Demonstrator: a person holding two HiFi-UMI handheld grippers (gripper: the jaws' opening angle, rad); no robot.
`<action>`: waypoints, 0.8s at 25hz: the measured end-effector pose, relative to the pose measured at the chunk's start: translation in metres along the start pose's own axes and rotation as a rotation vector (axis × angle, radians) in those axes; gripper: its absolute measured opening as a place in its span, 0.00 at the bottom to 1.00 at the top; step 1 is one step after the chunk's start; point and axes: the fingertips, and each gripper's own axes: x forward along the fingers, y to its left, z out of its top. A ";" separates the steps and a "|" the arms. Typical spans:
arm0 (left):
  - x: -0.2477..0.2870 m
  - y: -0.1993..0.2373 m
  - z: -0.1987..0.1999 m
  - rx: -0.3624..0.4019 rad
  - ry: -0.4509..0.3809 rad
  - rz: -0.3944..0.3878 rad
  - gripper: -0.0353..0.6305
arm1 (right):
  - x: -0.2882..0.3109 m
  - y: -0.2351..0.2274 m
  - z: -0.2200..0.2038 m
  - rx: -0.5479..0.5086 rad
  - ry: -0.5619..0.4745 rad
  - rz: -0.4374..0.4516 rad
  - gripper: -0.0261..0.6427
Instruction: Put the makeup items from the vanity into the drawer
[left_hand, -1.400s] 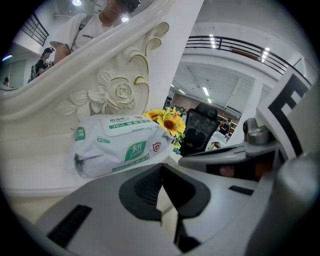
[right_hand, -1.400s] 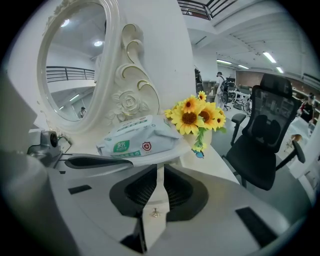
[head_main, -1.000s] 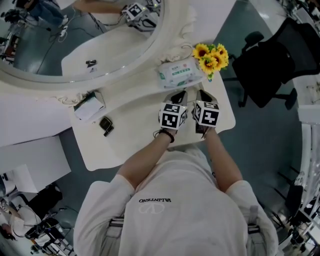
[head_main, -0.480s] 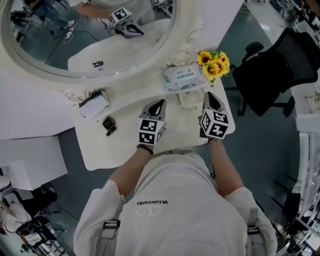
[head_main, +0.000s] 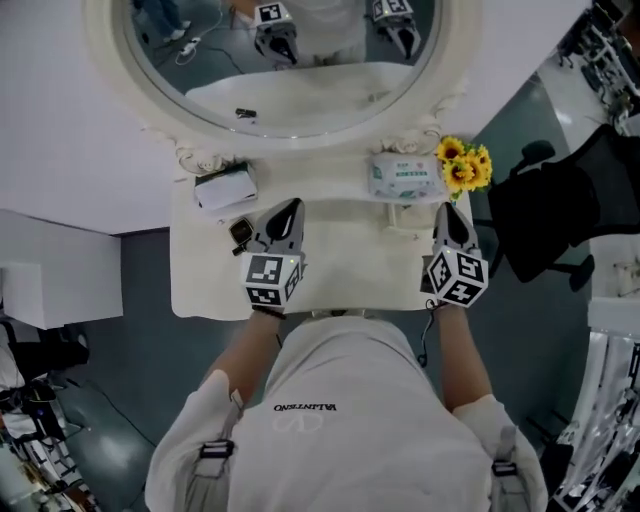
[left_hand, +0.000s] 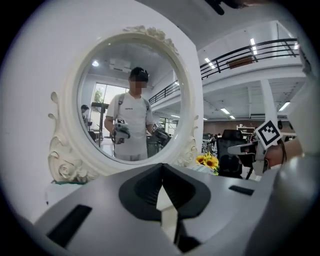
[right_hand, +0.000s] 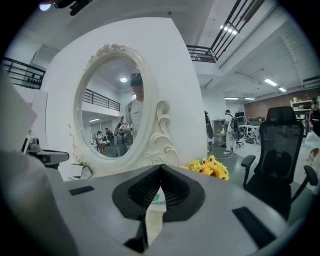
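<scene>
The white vanity top (head_main: 345, 262) lies below the oval mirror (head_main: 300, 60). On it at the left sit a white box (head_main: 225, 187) and a small dark makeup item (head_main: 240, 232). My left gripper (head_main: 292, 206) hovers just right of that dark item, shut and empty. My right gripper (head_main: 450, 208) is at the right end of the top, shut and empty. In the left gripper view the left gripper (left_hand: 161, 172) points level at the mirror (left_hand: 132, 100). The right gripper (right_hand: 160, 175) in its own view faces the mirror's right edge (right_hand: 160, 130). No drawer shows.
A pack of wet wipes (head_main: 403, 178) and a bunch of sunflowers (head_main: 465, 165) stand at the back right, with a small white dish (head_main: 405, 215) before them. A black office chair (head_main: 560, 210) stands right of the vanity. A white wall panel (head_main: 60, 110) is on the left.
The two grippers, side by side a second ago, have drawn apart: the left went left toward the dark item, the right stayed at the right end. Both rose.
</scene>
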 end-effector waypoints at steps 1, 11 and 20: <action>-0.008 0.009 0.006 0.007 -0.019 0.022 0.06 | -0.001 0.003 0.007 -0.004 -0.018 0.008 0.05; -0.084 0.081 0.046 0.065 -0.170 0.239 0.06 | -0.018 0.015 0.067 -0.026 -0.169 0.050 0.05; -0.098 0.090 0.058 0.065 -0.223 0.277 0.06 | -0.020 0.013 0.075 -0.018 -0.187 0.050 0.05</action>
